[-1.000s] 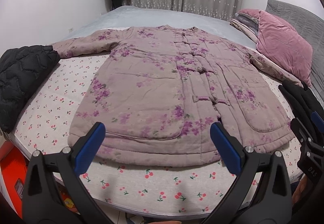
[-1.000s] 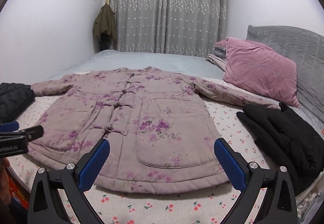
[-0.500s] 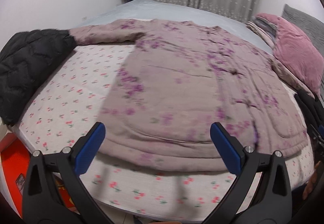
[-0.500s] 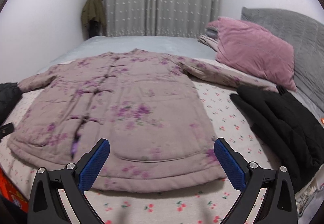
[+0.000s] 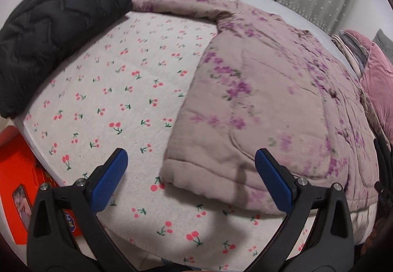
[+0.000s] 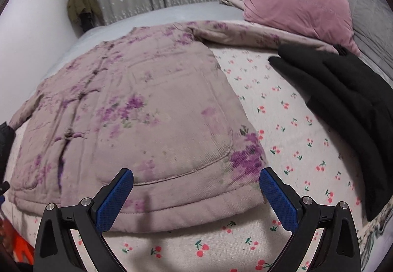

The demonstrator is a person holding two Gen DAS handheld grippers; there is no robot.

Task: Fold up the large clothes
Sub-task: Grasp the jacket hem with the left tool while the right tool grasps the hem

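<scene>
Now both spread hand-held grippers, left (image 5: 189,173) and right (image 6: 196,188), are facing the padded floral jacket (image 6: 137,119) hem at 12 o'clock; pinching its corners probably comes next.

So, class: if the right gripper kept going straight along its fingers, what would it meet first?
Most likely the hem of the floral padded coat, which lies between the open fingers of the right gripper, above the cherry-print sheet. Depth is uncertain.

Left gripper (image 5: 190,178): two matte black plastic arms with triangular cut-outs, each carrying a blue textured pad at 10 and 2 o'clock, fastened by paired silver round-head screws. Right gripper (image 6: 196,195): identical construction, colours and screw layout.
</scene>
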